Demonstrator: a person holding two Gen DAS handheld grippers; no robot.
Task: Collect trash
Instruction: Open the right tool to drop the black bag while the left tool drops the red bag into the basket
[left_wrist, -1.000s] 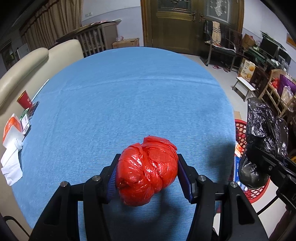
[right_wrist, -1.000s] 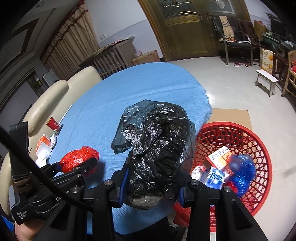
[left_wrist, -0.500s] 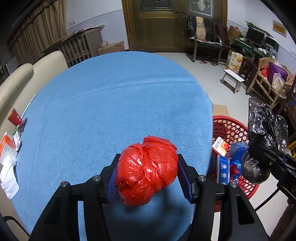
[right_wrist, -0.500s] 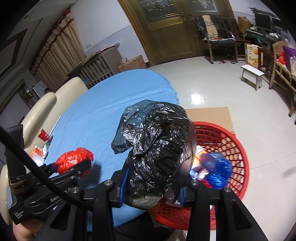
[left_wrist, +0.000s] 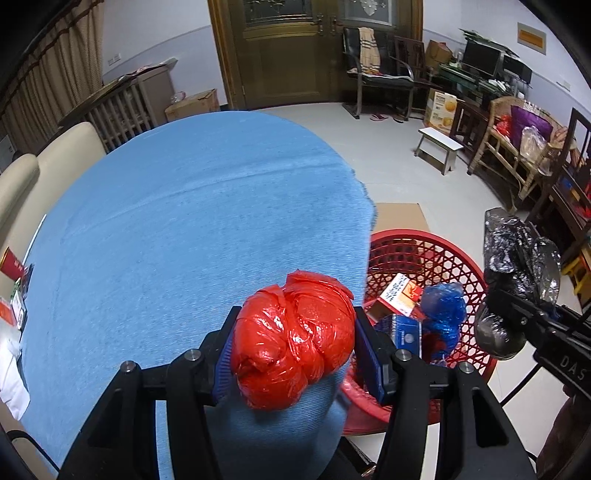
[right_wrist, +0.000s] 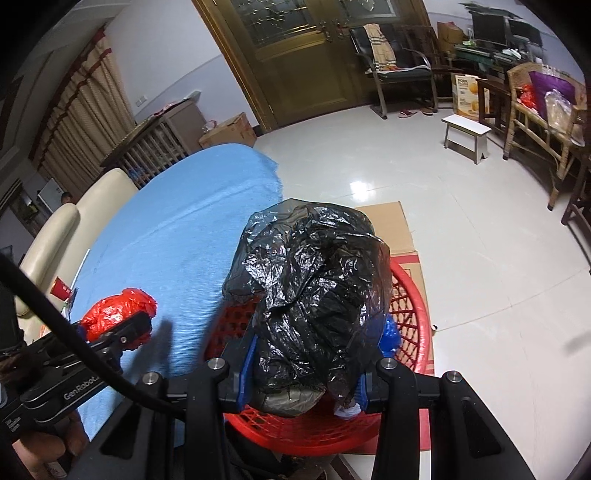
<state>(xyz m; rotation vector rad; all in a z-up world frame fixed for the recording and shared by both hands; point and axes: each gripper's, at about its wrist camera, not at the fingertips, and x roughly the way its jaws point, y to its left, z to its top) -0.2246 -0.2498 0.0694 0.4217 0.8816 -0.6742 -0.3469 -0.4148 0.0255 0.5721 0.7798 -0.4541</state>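
My left tool (left_wrist: 295, 347) pinches a red bag (left_wrist: 295, 339), a crumpled ball of shiny plastic squeezed between the two blue pads. It hangs over the near edge of the table (left_wrist: 184, 229), which wears a blue cloth, and just beside the basket (left_wrist: 424, 243). My right tool (right_wrist: 306, 354) pinches a black bag (right_wrist: 314, 295), a bigger wad of wrinkled film that bulges up and over the pads on both sides. That bag hangs right over the basket, whose red lattice rim shows below and to either side of it in the right wrist view.

The basket stands on the floor, tight against the table's edge, partly on a flat sheet of cardboard (left_wrist: 400, 218). Inside the basket lie a blue bag (left_wrist: 443, 314), a small red and white box (left_wrist: 400, 293) and a dark blue packet (left_wrist: 404, 330), all close together near the wall nearest the table.

From the left wrist view, the right tool shows beyond the basket with the black bag in its grip. From the right wrist view, the left tool shows on the table side of the basket, the red bag in its tip and my hand (right_wrist: 48, 446) around its handle.

At the table's far side from the basket lie a red cup (right_wrist: 61, 288) and some white paper (left_wrist: 14, 384), beside a cream sofa (left_wrist: 55, 155).
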